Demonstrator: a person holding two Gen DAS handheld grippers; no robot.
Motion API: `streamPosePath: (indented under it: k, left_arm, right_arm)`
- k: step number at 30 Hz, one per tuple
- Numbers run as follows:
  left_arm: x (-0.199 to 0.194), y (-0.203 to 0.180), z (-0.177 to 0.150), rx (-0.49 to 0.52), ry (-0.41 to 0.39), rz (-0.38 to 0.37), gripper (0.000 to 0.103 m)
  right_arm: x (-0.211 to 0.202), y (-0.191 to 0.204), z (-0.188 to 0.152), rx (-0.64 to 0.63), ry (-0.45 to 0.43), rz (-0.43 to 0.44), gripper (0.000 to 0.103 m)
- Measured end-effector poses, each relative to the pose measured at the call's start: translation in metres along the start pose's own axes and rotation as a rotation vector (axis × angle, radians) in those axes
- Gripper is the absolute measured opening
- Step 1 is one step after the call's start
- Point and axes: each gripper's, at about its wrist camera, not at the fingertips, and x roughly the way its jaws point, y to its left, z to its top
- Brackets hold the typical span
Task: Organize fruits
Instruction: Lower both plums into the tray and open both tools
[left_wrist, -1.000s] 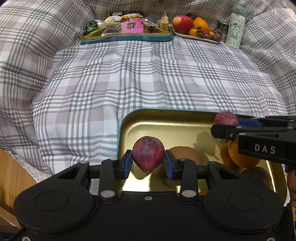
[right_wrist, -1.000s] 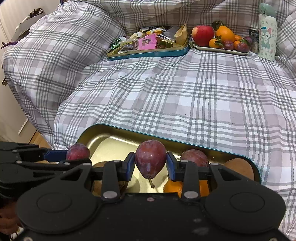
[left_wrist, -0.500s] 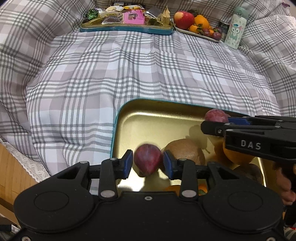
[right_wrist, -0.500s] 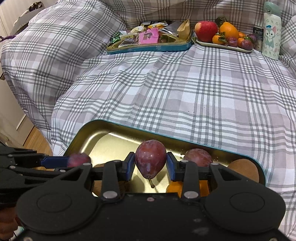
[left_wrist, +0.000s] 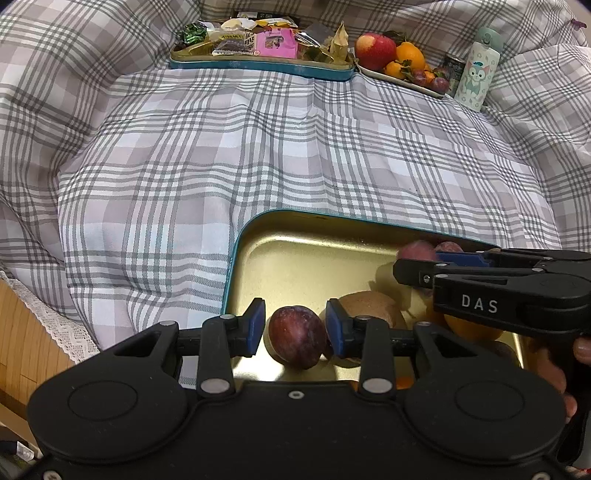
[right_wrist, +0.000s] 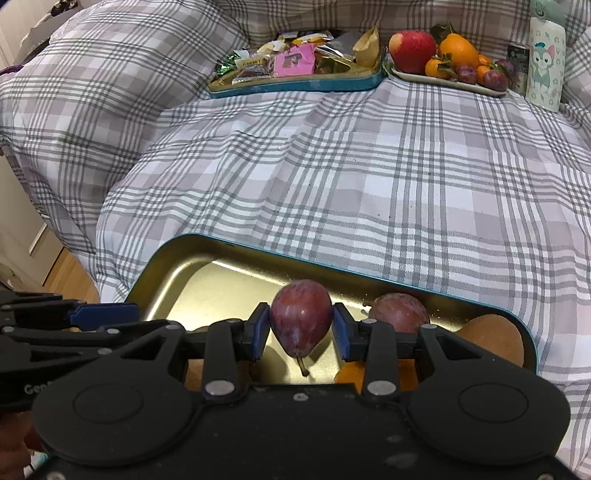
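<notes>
- Left wrist view: your left gripper (left_wrist: 295, 326) is low over the near tray (left_wrist: 314, 258), with the left plum (left_wrist: 297, 341) between its pads. One pad touches it and the other looks a hair off, so you cannot tell whether it is clamped.
- A kiwi (left_wrist: 373, 306) and an orange (left_wrist: 469, 330) already lie in the tray. The gripper body hides the tray's near edge.
- The far plate (left_wrist: 399, 79) holds more fruit, so sorting looks partly done.
- Right wrist view: your right gripper (right_wrist: 300, 328) is clamped on the right plum (right_wrist: 301, 317), stem down, above the tray; it is yet to be set down.
- A loose plum (right_wrist: 399, 312) lies just beyond, inside the tray. The left plum is hidden here.
</notes>
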Motion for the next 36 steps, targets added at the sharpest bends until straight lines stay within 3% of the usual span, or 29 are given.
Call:
streamPosePath:
  k: [15, 36]
  left_arm:
    - [0.000, -0.004, 0.001, 0.016, -0.007, 0.020, 0.045]
    - [0.001, -0.027, 0.005, 0.027, 0.022, 0.113, 0.045]
  right_arm:
    - [-0.002, 0.000, 0.006, 0.003, -0.027, -0.015, 0.038]
    - [-0.023, -0.011, 0.002, 0.050, -0.082, -0.028, 0.038]
